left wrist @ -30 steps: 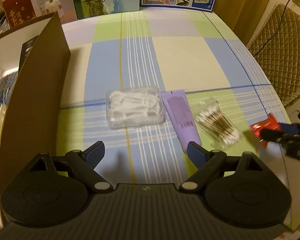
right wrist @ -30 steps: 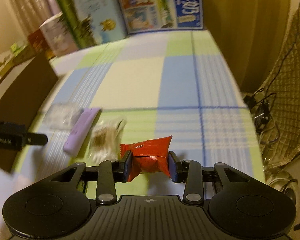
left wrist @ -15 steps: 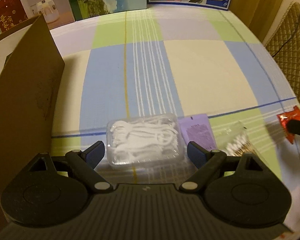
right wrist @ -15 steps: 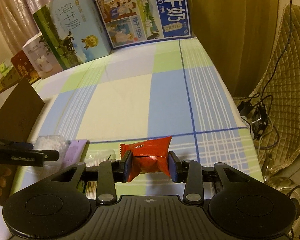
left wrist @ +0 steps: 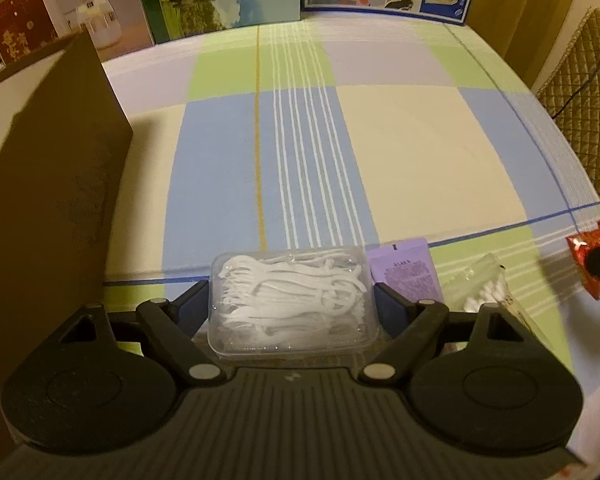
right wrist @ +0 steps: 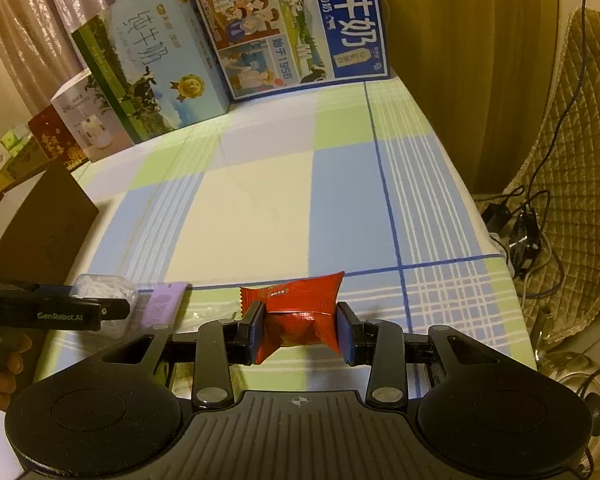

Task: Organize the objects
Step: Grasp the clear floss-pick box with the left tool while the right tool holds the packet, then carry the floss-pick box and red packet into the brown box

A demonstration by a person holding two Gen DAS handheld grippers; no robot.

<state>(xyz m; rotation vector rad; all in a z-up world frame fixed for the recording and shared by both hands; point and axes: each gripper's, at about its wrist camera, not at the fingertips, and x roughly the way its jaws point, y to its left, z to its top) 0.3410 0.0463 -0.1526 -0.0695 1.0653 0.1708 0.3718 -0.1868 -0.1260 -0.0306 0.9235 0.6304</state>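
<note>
A clear plastic box of white floss picks lies on the checked tablecloth between the two fingers of my left gripper, which is open around it. A purple sachet and a bag of cotton swabs lie just to its right. My right gripper is shut on a red snack packet and holds it above the cloth. The packet also shows at the right edge of the left wrist view. The floss box and the sachet show in the right wrist view, with my left gripper's finger over the box.
A brown cardboard box stands open at the left. Milk cartons and other boxes line the table's far edge. A quilted chair with cables stands off the right edge.
My left gripper has moved forward and down until its open fingers sit on both sides of the floss box. My right gripper still holds the red packet and has risen and tilted up.
</note>
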